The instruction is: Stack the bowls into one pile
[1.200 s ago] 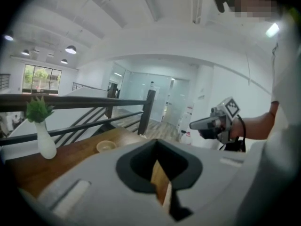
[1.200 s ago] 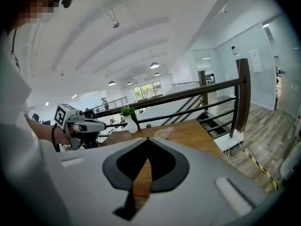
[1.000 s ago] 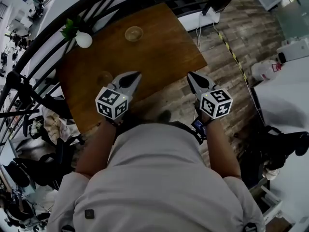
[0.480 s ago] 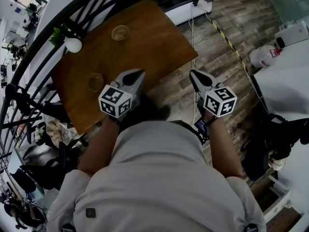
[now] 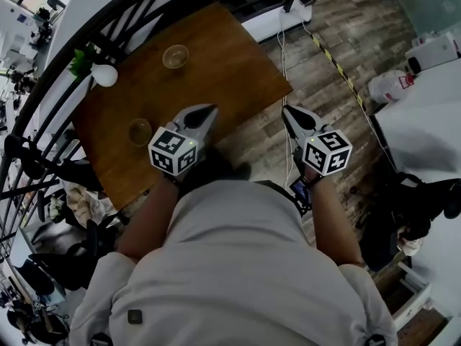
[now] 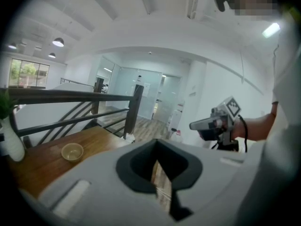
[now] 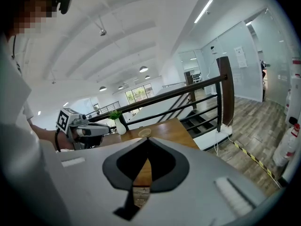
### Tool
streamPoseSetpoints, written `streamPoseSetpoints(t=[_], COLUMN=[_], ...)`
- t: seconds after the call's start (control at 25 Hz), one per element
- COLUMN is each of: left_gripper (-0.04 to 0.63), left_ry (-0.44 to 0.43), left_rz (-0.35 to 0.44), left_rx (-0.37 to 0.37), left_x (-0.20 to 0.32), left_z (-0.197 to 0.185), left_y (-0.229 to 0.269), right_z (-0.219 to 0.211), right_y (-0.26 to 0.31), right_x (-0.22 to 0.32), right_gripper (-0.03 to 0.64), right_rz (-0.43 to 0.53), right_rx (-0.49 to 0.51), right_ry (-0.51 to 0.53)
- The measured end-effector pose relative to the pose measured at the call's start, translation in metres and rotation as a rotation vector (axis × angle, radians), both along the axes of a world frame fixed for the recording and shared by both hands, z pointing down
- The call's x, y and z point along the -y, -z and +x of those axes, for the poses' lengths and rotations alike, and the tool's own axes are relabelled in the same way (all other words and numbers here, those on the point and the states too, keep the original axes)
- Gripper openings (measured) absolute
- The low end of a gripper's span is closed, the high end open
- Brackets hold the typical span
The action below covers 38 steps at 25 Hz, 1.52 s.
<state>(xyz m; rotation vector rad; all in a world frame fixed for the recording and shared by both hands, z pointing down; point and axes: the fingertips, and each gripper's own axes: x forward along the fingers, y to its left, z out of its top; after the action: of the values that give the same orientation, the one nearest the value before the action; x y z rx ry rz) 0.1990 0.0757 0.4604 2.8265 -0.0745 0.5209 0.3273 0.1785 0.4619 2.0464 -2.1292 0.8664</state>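
Holding both tools out ahead of me, about level with the near edge of the table (image 5: pixel 230 71).

Left gripper (image 5: pixel 209 111): jaws pressed together to a point with nothing between them. Its own view shows only a thin slit of table.

Right gripper (image 5: pixel 288 112): jaws likewise pressed together and empty, hanging over the plank floor (image 5: pixel 252 132) just off the table's right side. Neither tool touches a bowl.

Near bowl (image 5: pixel 140 131): upright on the table, just left of my left gripper and not far from the table's left edge.

Far bowl (image 5: pixel 175 56): upright, well apart from the near one, toward the far side, near a white vase (image 5: pixel 104 75) with a green sprig. A black railing (image 6: pixel 70 96) runs behind. Both gripper views catch one bowl beside the vase, probably the far one.

Nothing is stacked, so I judge the task to be at its very start.

Handling, my reading only:
- Both bowls look small, shallow and light.
- Walls look rigid and smooth. I cannot tell whether they are wood, plastic or glazed ware, so I treat them as breakable and a bit slippery.
- Best hold is on the rim, one jaw inside and one outside, pinching the wall rather than spanning the whole bowl.
- Jaws must spread before any of that.
- A light bowl may skate on the polished top if nudged, so I should come down on the rim, not in from the side.
- The near bowl is the natural first pick. I would carry it level and lower it into the far one gently.
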Motion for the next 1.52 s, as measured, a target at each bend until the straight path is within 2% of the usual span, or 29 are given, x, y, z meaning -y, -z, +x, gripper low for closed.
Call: streamPoseSetpoints(t=[0.28, 0.68, 1.0, 1.12, 1.52], left_gripper=[0.005, 0.005, 0.005, 0.005, 0.005], left_ry=[0.046, 0.124, 0.237, 0.296, 0.455], left_rz=[-0.014, -0.029, -0.042, -0.060, -0.057], left_rx=[-0.009, -0.022, -0.048, -0.057, -0.057], left_x=[0.058, 0.148, 0.179, 0.185, 0.204], left_z=[-0.009, -0.064, -0.113, -0.126, -0.134], left_y=[0.004, 0.008, 0.013, 0.013, 0.014], right_z=[-0.002, -0.030, -0.058, -0.066, -0.073], right_y=[0.004, 0.012, 0.022, 0.021, 0.024], right_x=[0.063, 0.173, 0.232, 0.248, 0.301], right_gripper=[0.008, 0.008, 0.008, 0.008, 0.008], right_rz=[-0.005, -0.017, -0.009, -0.005, 0.008], right_rx=[-0.001, -0.018, -0.036, -0.007, 0.053], right_ry=[0.044, 0.139, 0.266, 0.308, 0.470])
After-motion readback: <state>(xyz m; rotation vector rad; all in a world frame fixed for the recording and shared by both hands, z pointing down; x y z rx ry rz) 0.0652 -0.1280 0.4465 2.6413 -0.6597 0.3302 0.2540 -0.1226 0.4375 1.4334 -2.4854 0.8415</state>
